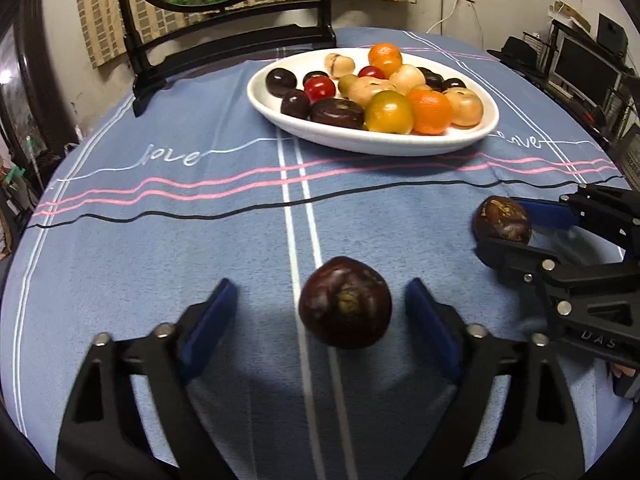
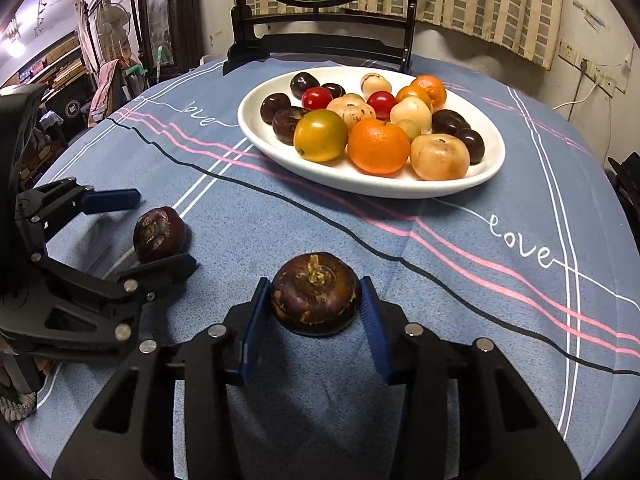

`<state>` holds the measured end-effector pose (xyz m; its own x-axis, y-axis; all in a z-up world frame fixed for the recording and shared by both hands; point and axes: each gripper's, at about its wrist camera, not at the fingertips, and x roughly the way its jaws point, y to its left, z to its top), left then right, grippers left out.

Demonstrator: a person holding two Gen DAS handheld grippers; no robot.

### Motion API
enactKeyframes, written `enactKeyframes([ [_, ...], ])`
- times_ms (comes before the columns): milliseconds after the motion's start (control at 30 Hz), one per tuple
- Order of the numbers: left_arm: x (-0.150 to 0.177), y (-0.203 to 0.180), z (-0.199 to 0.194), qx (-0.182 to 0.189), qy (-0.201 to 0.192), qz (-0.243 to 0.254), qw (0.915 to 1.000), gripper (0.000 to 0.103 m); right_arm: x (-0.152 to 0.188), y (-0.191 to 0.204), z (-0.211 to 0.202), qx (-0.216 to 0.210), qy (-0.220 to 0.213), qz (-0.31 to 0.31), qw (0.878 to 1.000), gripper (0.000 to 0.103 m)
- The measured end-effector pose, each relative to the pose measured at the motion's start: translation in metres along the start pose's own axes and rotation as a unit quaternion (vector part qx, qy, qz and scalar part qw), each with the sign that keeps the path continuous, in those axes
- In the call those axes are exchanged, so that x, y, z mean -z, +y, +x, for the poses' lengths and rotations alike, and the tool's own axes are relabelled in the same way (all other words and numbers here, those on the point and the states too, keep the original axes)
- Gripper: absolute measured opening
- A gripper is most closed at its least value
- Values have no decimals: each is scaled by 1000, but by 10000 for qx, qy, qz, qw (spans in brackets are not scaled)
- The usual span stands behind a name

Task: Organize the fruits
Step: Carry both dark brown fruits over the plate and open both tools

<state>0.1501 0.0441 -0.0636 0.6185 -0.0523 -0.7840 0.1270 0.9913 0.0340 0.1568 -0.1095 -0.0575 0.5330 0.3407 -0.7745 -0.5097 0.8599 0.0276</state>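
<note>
A dark brown fruit lies on the blue tablecloth between the open blue-padded fingers of my left gripper, with gaps on both sides; it shows too in the right wrist view. My right gripper has its pads against both sides of a second dark brown fruit with a dry stem, which rests on the cloth. That fruit and the right gripper also show at the right of the left wrist view.
A white oval bowl farther back holds several fruits: orange, dark, red, tan and a green-yellow one. A black mirror stand is behind it. The tablecloth is blue with pink and white stripes.
</note>
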Motion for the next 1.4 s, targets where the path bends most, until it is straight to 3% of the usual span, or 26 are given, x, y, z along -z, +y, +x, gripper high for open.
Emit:
enactKeyframes([
  [100,0,-1,0,163,-15,-16,9999,71,0,0,1,-8,28,7,10000,45],
  [167,0,-4,-2,202,-67,71,9997,57,0,0,1,-10,26,12,10000,45],
  [200,1,-6,-4,211,-96,108,9997,44,0,0,1,-11,26,11,10000,45],
  [633,-2,-10,-23,195,-608,112,9979,43,1,-5,-11,-22,-211,140,9997,45],
  [767,-9,-11,-33,5,-873,190,9960,43,-3,-20,-42,-14,-709,455,9964,45],
  [1033,-74,-10,-50,-49,-1299,246,9912,43,-14,-61,-98,111,-1579,1115,9811,45],
  [1200,-113,-10,-43,42,-1419,149,9898,43,-45,-79,-100,300,-1663,1104,9794,45],
  [1400,-143,-12,-8,24,-1358,36,9907,43,-85,-85,-70,230,-1623,1074,9806,45],
])
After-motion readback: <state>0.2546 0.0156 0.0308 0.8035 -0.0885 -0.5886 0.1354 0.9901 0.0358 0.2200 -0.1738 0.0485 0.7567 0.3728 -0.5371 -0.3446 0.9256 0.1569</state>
